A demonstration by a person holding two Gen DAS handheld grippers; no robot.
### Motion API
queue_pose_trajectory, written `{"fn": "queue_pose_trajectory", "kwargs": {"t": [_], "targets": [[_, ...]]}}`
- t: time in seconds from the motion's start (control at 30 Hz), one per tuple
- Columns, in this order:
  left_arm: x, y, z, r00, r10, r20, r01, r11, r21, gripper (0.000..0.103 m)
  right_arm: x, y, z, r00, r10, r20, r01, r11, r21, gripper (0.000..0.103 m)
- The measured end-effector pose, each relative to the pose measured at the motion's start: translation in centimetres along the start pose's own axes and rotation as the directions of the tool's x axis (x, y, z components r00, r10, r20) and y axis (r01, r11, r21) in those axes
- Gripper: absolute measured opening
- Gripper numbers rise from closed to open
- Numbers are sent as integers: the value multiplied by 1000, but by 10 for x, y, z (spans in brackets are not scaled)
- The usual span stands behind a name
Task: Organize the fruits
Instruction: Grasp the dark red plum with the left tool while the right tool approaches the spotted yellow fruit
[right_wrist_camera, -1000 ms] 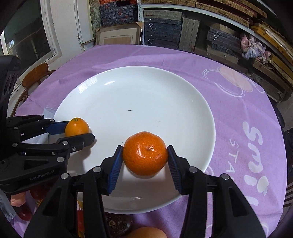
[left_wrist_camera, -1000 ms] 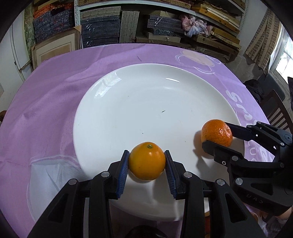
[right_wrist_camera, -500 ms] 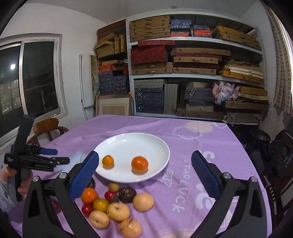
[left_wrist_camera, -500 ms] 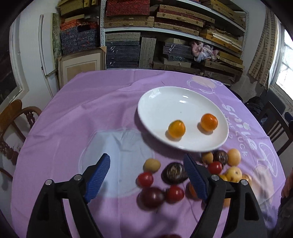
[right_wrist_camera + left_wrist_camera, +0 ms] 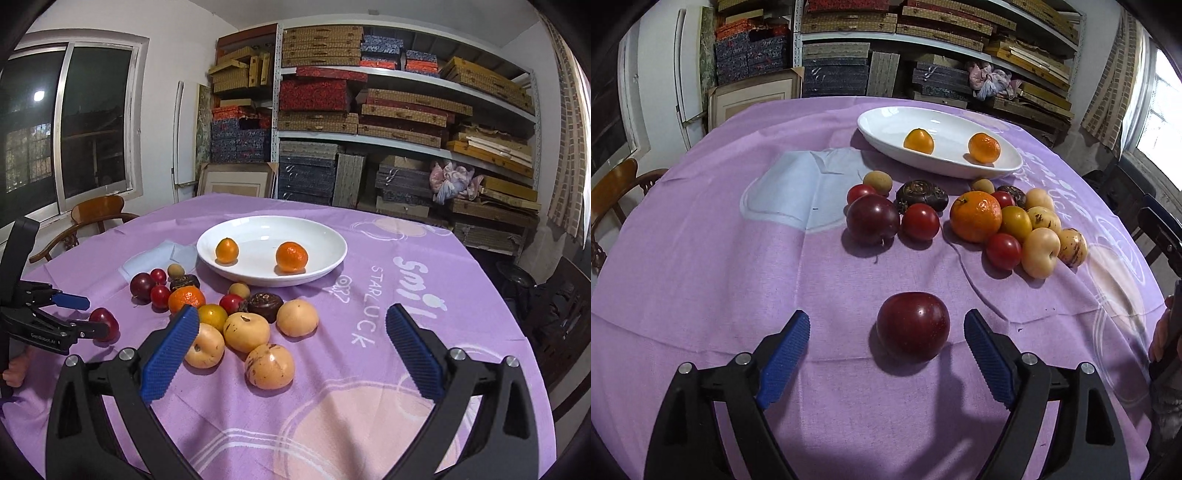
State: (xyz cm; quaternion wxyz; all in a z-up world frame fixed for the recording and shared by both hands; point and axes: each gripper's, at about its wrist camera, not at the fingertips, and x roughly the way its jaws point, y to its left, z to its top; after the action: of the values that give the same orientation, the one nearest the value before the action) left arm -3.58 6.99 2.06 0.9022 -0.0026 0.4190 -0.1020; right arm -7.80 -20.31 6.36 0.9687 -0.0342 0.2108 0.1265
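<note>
Left hand-held gripper [image 5: 886,332] and right hand-held gripper [image 5: 291,343] both gape wide.

The white plate [image 5: 334,245] looks like glazed ceramic, smooth and glossy, with bright reflections along its rim. The purple tablecloth [image 5: 701,280] is a woven cloth, matt, with creases and printed pale shapes. The lone dark red plum [image 5: 913,325] has a smooth, shiny skin with small highlights. The mandarin [image 5: 984,148] on the plate has a dimpled, slightly glossy peel; the smaller orange fruit [image 5: 918,140] beside it looks smoother. The left gripper [image 5: 886,347] has black matt plastic arms, silvery metal screws and blue ribbed pads [image 5: 783,354]. The chair [image 5: 98,218] is polished wood.
</note>
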Motion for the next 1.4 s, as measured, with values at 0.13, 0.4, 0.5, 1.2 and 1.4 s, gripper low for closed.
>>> {"fn": "queue_pose_trajectory", "kwargs": {"t": [0.13,0.4,0.5,1.2,1.4], "targets": [[3,-4,0,1000,-1,-2,1,1000,17,86,10,-2,-1,999,-1,-53,2,1000,22,99],[6,-18,-2,1000,15,10,-15,996,84,63,15,-7,-3,997,26,-71,-22,998,53,99],[9,-18,-2,1000,-16,-5,16,997,75,54,15,-6,-4,997,36,-71,-32,998,52,99],[11,-12,-3,998,-58,-5,58,997,40,41,50,6,-18,957,144,-251,-138,989,43,64],[11,-11,-3,998,-62,-5,62,997,37,41,62,7,-19,938,169,-304,-158,986,58,61]]}}
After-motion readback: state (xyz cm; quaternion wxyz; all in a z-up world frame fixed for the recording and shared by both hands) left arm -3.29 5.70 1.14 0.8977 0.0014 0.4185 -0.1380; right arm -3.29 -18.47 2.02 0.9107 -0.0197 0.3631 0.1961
